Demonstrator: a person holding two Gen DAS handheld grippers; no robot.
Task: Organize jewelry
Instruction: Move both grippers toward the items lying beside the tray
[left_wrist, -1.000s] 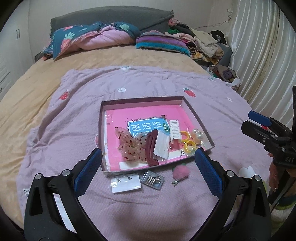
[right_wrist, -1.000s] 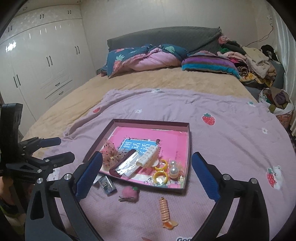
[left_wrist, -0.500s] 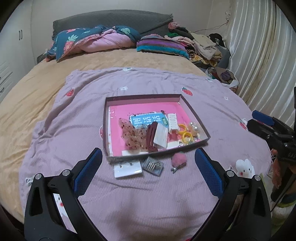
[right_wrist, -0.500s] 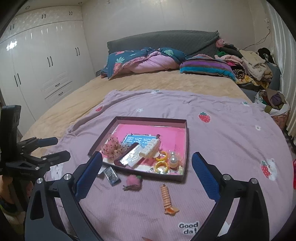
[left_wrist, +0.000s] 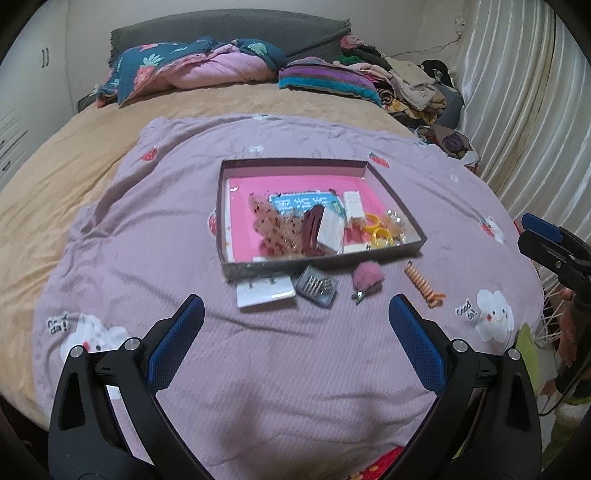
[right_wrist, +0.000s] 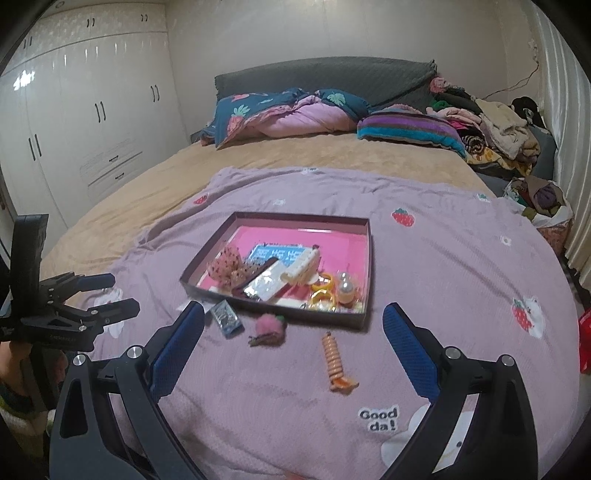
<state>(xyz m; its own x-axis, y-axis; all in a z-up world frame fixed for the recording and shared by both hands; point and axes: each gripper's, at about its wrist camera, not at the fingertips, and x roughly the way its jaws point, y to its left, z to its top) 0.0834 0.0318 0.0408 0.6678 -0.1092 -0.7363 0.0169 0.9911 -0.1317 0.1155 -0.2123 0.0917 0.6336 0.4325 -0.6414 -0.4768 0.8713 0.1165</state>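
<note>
Both grippers hover wide open over a lilac blanket (left_wrist: 280, 369) on the bed, holding nothing.

The left gripper (left_wrist: 295, 321) and right gripper (right_wrist: 293, 326) each have their blue-padded jaws spread far apart. The shallow box (left_wrist: 402, 221) with a pink floor holds a spotted bow (left_wrist: 275, 229), a maroon hair claw (left_wrist: 312, 229), yellow rings (left_wrist: 378, 227) and pearl pieces. Just in front of it on the blanket lie a white earring card (left_wrist: 264, 291), a small packet of pins (left_wrist: 317, 286), a pink pom-pom clip (left_wrist: 365, 278) and an orange spiral hair tie (left_wrist: 423, 286).
</note>
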